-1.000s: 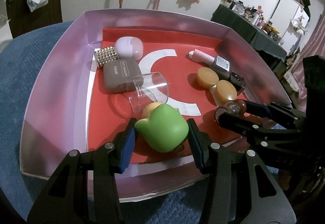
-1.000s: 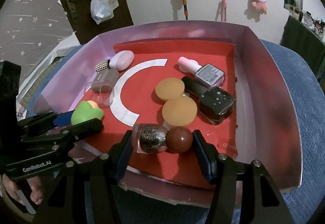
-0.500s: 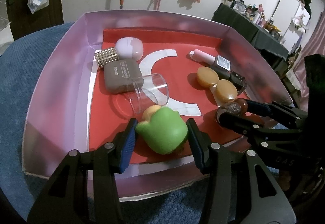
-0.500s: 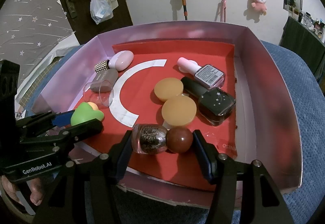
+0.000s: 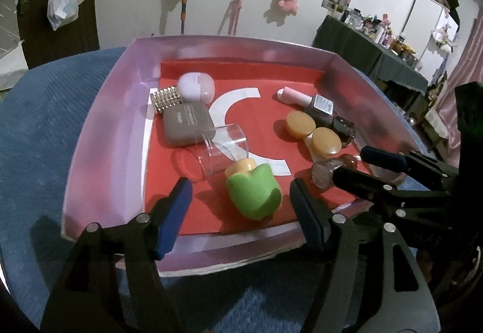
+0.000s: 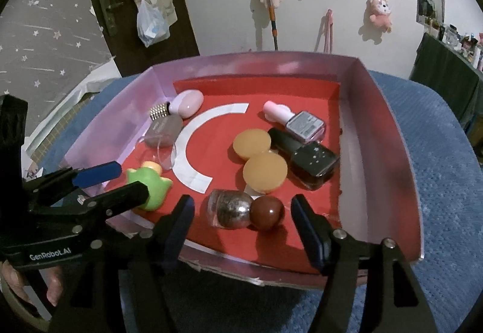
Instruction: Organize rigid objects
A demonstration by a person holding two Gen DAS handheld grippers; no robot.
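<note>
Now green toy [image 5: 253, 197] lies free between left gripper [image 5: 240, 209] jaws, just opened.

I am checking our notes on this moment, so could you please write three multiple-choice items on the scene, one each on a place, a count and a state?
1. Where does the green toy lie?
A. On the red floor of the box, near its front wall
B. On the blue cloth outside the box
C. On top of the grey case

2. How many round amber discs lie in the box?
A. One
B. Two
C. Four

3. How does the right gripper stand to the brown-capped bottle?
A. Shut on it, lifted clear
B. Open, with the bottle lying between the fingers
C. Open, far from it

Answers:
1 A: it rests on the red liner between the left gripper's open fingers.
2 B: two discs lie side by side.
3 B: gaps show at both pads; its jaws have just been opening.
</note>
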